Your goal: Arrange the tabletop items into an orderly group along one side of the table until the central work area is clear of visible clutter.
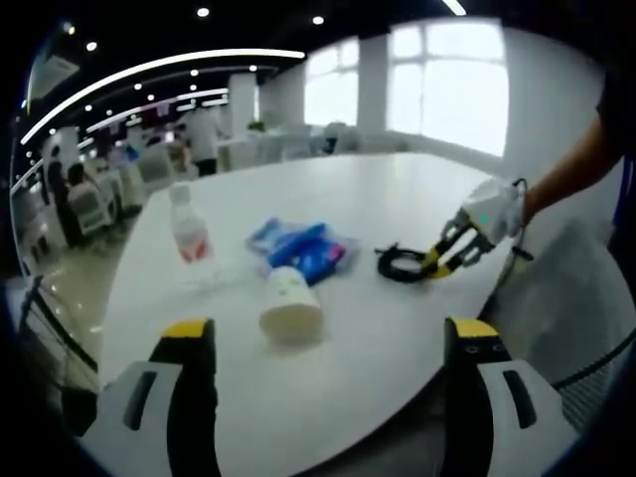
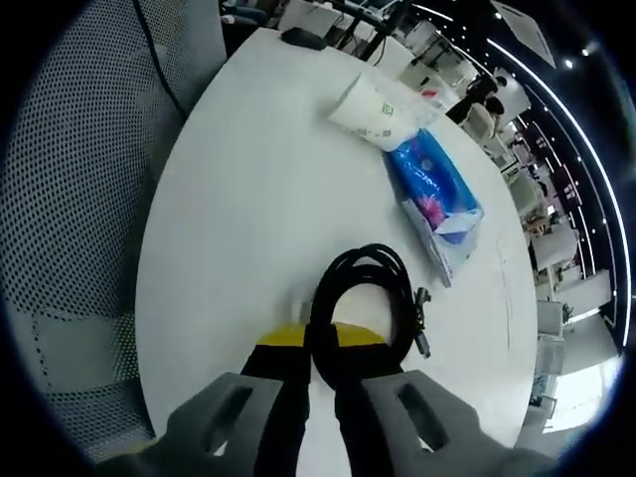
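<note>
On the white round table a white paper cup lies on its side, with a blue tissue pack just behind it. Left of them stands a clear bottle with a red label. My left gripper is open and wide, hanging over the near edge in front of the cup. At the right, my right gripper is shut on a black coiled cable. In the right gripper view the jaws of the right gripper pinch the near side of the cable, which rests on the table. Beyond the cable lie the tissue pack and the cup.
A grey mesh chair stands against the table's edge by my right gripper. A small dark object sits at the far rim. A person's arm reaches in from the right. Office desks and people fill the background.
</note>
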Demonstrator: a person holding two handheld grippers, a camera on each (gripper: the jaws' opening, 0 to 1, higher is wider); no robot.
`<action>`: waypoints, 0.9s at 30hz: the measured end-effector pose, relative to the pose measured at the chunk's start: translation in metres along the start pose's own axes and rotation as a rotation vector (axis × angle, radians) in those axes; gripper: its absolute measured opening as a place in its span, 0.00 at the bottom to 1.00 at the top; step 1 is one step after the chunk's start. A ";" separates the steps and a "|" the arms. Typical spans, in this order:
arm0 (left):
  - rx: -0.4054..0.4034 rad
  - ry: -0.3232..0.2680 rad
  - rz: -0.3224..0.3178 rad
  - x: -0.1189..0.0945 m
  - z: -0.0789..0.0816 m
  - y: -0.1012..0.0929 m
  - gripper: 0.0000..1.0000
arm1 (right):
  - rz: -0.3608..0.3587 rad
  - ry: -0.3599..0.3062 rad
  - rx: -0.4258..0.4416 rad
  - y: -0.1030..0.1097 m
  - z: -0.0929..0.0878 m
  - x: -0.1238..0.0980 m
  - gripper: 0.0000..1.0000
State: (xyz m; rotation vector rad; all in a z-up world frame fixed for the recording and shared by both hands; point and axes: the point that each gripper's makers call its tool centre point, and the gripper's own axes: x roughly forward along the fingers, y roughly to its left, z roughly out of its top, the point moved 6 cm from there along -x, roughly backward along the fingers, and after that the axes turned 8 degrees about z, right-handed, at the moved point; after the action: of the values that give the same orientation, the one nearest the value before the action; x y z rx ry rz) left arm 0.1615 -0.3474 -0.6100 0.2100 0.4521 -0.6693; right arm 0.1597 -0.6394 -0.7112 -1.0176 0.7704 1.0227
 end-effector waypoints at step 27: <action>-0.004 -0.005 -0.003 0.000 0.000 0.000 0.93 | 0.020 -0.076 0.014 -0.020 0.028 -0.017 0.26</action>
State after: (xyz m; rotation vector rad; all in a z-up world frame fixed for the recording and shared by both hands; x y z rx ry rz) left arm 0.1612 -0.3472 -0.6098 0.2037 0.4489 -0.6722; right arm 0.1737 -0.6221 -0.6806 -0.9557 0.7261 1.0659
